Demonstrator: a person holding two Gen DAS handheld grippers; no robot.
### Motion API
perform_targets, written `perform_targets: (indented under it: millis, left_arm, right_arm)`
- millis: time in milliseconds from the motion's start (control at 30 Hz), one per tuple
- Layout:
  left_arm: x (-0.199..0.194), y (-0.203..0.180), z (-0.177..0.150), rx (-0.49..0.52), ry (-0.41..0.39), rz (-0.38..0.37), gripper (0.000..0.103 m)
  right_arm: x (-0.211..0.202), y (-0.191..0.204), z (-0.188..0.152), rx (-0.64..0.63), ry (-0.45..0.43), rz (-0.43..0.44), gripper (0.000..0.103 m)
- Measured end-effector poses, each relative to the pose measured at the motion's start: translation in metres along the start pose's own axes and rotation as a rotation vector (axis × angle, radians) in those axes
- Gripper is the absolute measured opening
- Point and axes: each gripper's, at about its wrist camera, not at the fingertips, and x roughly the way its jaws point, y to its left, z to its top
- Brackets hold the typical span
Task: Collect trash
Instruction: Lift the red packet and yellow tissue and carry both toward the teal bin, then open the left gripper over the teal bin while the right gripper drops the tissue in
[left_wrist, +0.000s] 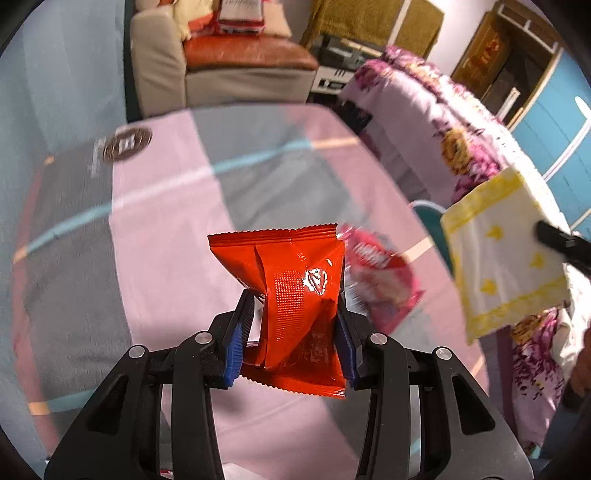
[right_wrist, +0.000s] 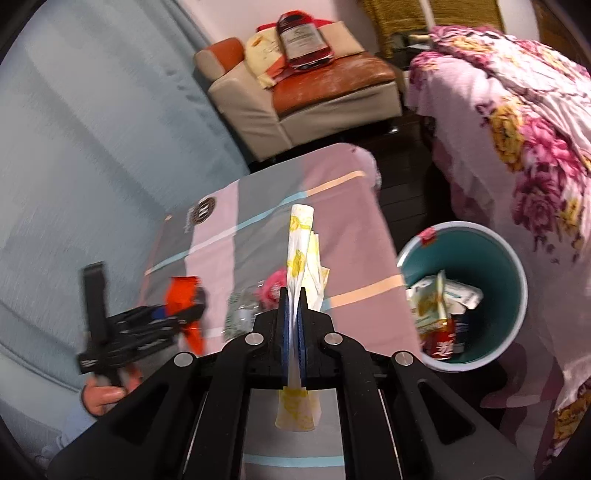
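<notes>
both wrist cameras are looking forward and down over their own tools, close above the table (left_wrist: 166, 229), facing the armchair (right_wrist: 295, 107); the right view is also catching the left tool (right_wrist: 184, 314).

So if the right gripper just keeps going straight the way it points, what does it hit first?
Probably the table: the right gripper, shut on the napkin, points along the tabletop toward its far edge, not at the bin off to its right. Depth is unclear, so it might pass above.
</notes>
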Motion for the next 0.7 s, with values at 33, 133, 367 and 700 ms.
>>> perform_targets:
  millis: [33, 133, 367, 700]
  left_arm:
    - [-0.005, -0.007, 0.003, 0.011, -0.014, -0.006, 0.042]
    - [-0.008, -0.032, 0.013, 0.046, -0.035, -0.033, 0.042]
    - [0.020, -0.108, 0.039, 0.152, -0.019, -0.094, 0.042]
    - [0.079, -0.196, 0.060, 0.268, 0.037, -0.150, 0.042]
  right_arm:
    - [-0.003, -0.007, 0.001, 0.012, -0.009, -0.009, 0.004]
    - [-0.011, -0.025, 0.002, 0.035, -0.037, -0.041, 0.004]
    - [-0.029, -0.073, 0.005, 0.096, -0.085, -0.113, 0.004]
    - [-0.032, -0.141, 0.007, 0.180, -0.082, -0.188, 0.004]
